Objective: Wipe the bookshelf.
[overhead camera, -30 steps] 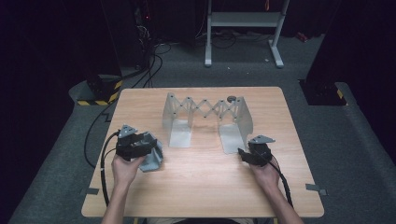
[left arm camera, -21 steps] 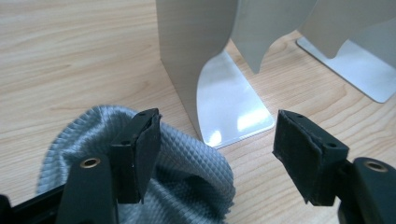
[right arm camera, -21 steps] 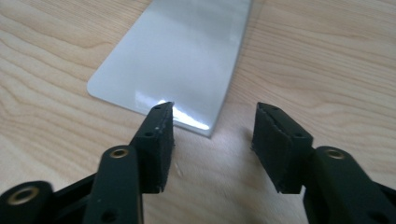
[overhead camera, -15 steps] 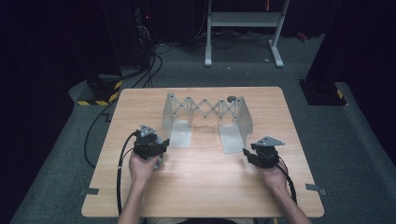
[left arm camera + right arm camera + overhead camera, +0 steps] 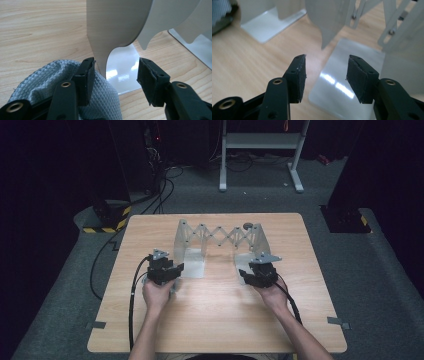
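The metal folding rack (image 5: 220,237) stood in the middle of the tabletop (image 5: 215,320), a bit toward the far side. Its long way ran from left to right. It had a tall flat plate at each end and thin crossed bars between them. The flat feet pointed back at us.

We thought it was hard, smooth and a bit slippery. The plates would not bend, but the crossed bars looked like they could fold in and out. So we thought the best place to hold it was the front edge of each end plate, one side each.

Our left tongs (image 5: 175,268) were just at the left end plate (image 5: 112,25). They had just been closing. The plate's edge sat between the jaws, but the pads did not press it yet. A soft grey cloth (image 5: 37,82) lay under one jaw.

Our right tongs (image 5: 247,274) were near the right foot plate (image 5: 344,82). They had just opened wider, with nothing between them.
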A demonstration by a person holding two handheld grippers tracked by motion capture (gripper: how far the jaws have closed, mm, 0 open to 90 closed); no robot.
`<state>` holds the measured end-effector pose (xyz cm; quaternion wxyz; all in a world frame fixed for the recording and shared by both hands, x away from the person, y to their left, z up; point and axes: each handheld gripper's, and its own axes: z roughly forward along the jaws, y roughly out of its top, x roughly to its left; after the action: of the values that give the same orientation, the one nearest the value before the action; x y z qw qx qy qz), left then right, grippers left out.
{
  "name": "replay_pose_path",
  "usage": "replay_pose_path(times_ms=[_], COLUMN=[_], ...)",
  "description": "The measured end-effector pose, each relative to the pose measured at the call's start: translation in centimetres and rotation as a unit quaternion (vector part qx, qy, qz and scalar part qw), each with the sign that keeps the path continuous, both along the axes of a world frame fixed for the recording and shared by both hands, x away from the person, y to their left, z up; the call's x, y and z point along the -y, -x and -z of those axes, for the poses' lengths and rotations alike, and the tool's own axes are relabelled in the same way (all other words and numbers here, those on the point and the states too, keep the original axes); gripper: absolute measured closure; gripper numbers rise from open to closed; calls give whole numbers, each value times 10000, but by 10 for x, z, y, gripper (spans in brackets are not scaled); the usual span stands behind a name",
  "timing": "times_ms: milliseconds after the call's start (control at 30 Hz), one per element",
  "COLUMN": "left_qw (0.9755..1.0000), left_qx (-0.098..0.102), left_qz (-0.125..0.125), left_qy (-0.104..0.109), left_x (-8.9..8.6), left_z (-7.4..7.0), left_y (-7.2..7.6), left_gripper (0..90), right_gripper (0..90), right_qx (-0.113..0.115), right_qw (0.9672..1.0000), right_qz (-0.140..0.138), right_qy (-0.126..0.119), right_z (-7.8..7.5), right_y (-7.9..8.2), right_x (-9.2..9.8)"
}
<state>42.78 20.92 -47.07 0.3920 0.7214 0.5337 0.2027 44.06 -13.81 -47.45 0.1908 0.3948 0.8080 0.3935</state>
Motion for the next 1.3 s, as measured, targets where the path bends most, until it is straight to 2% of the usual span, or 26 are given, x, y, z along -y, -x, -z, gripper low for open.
replay_pose_path(times_ms=[33, 67, 167, 267, 300, 400, 467, 533, 633, 733, 833, 933, 1033, 1167, 1300], left_qw=[10000, 10000, 10000, 10000, 9999, 9997, 9997, 9992, 9989, 9987, 9990, 9988, 9990, 9989, 9986], left_qx=[15, 15, 75, 82, 163, 181, 191, 299, 375, 332, 277, 268, 272, 235, 156], left_qz=[7, 7, 2, 32, -14, -65, -98, -118, -129, -101, -134, -125, -26, 94, 262], left_qy=[0, 0, -23, -16, -27, -128, -128, -241, -265, -377, -322, -385, -365, -389, -438], left_x=[1, 1, 2, 3, 4, 4, 6, 8, 10, 14, 11, 12, 13, 17, 19], left_z=[-1, -1, -6, -7, -9, -11, -13, -16, -18, -18, -18, -20, -22, -23, -21], left_y=[-1, -1, -2, -4, -5, -8, -8, -7, -6, -9, -9, -6, -3, 0, 3], left_gripper=[490, 497, 528, 563, 573, 588, 605, 634, 670, 693, 738, 760, 778, 759, 661], right_gripper=[487, 487, 484, 489, 495, 532, 578, 620, 669, 692, 717, 746, 779, 815, 844], right_qx=[58, 58, 75, 70, 74, 121, 181, 261, 315, 287, 255, 287, 273, 207, 206], right_qw=[9999, 9999, 9998, 9995, 9994, 9991, 9988, 9984, 9981, 9980, 9979, 9974, 9971, 9971, 9965], right_qz=[91, 91, 154, 240, 271, 386, 443, 482, 509, 526, 560, 603, 647, 691, 736], right_qy=[18, 18, 59, 170, 187, 146, 115, 110, 161, 198, 204, 280, 280, 262, 349], right_z=[-3, -3, -5, -3, -1, 0, 0, 1, 3, 3, 1, 2, 1, 0, 0], right_y=[-10, -10, -23, -30, -33, -39, -40, -40, -41, -41, -42, -42, -43, -45, -44], right_x=[-13, -13, -32, -41, -44, -50, -51, -53, -54, -52, -49, -48, -45, -38, -34])
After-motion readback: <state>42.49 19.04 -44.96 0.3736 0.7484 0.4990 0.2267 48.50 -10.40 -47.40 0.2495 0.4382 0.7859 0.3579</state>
